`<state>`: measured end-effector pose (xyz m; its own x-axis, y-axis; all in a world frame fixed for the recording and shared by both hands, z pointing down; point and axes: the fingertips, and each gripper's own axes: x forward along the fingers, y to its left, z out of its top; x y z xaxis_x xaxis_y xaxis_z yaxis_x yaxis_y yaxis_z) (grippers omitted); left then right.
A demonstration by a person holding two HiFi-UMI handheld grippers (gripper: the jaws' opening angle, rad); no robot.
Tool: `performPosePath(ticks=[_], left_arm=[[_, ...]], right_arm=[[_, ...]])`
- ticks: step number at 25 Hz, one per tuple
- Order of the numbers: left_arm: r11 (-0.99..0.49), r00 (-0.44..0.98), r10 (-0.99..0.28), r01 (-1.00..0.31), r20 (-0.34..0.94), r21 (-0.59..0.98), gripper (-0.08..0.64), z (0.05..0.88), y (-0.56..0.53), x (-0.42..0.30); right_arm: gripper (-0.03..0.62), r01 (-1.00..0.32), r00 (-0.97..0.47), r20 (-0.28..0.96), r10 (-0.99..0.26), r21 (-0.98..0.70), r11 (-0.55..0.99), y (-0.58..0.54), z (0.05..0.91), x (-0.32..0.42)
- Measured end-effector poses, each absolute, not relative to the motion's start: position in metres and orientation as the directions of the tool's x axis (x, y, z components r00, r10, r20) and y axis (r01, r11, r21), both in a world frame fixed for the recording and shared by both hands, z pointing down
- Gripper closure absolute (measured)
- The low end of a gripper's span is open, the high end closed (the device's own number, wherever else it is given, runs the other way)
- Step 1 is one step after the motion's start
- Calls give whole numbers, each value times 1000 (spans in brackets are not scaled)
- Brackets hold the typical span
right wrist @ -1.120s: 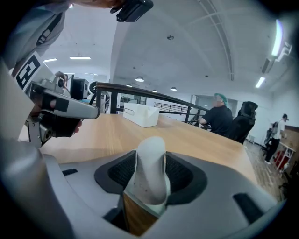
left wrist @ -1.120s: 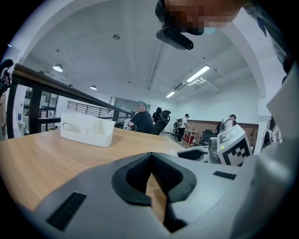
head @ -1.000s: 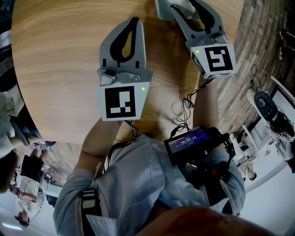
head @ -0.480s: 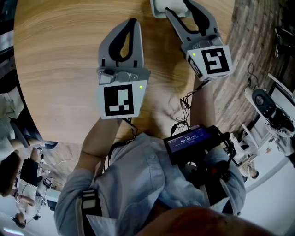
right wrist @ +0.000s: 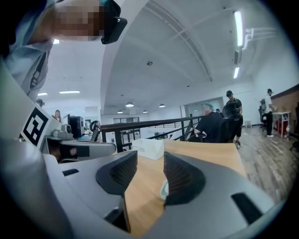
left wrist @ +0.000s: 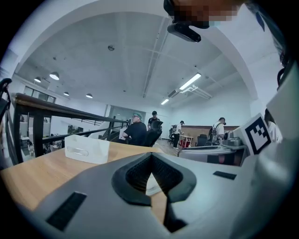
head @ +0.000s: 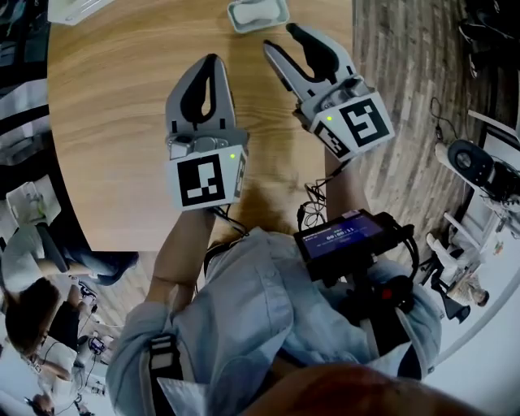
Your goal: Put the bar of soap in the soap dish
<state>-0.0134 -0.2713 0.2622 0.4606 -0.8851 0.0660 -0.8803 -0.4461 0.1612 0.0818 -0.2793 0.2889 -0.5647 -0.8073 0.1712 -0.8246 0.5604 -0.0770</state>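
A pale soap dish (head: 236,19) sits on the round wooden table (head: 114,122) at the far edge of the head view, with the white bar of soap (head: 260,10) lying in it. My right gripper (head: 279,38) hovers just short of the dish; its jaws are closing with nothing between them. In the right gripper view a sliver of the dish (right wrist: 163,189) peeks past the right jaw of that gripper (right wrist: 149,170). Left of it my left gripper (head: 210,58) is shut and empty, its tips touching in its own view (left wrist: 150,158).
A white rectangular box (head: 77,8) stands at the table's far left, also seen as the white box (left wrist: 87,148) and the box (right wrist: 148,148). Wood-plank floor (head: 398,97) lies right of the table. People sit and stand beyond a black railing (right wrist: 154,125).
Both grippers have lifted and drawn back from the dish. The right gripper's jaws, earlier around the dish, are now short of it and slightly narrower. The whole dish now shows.
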Motion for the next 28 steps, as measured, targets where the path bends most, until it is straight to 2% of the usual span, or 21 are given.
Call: performPosePath(ticks=[6,9,12,20,28], left_arm=[[-486,492,-871,-860,1,153,554,278,-267,-26],[-518,522,-853,-841,-16,158,554,295,-292,1],[-550,550,-834,-820,-49,160,554,298,-298,22],[-563,551,-820,-825,-153,50,554,235,-236,29],[-544,529,-822,-839,-212,15,554,207,-203,21]], right_arm=[[476,-837,-547,114,-829,-94,540,-256,302,64],[545,-858,-511,84,-855,-97,504,-274,319,87],[578,-882,-468,60,-882,-100,461,-276,323,105],[584,-911,-402,-7,-916,-95,400,-212,271,113],[584,-917,-386,-89,-918,-74,393,-189,243,107]])
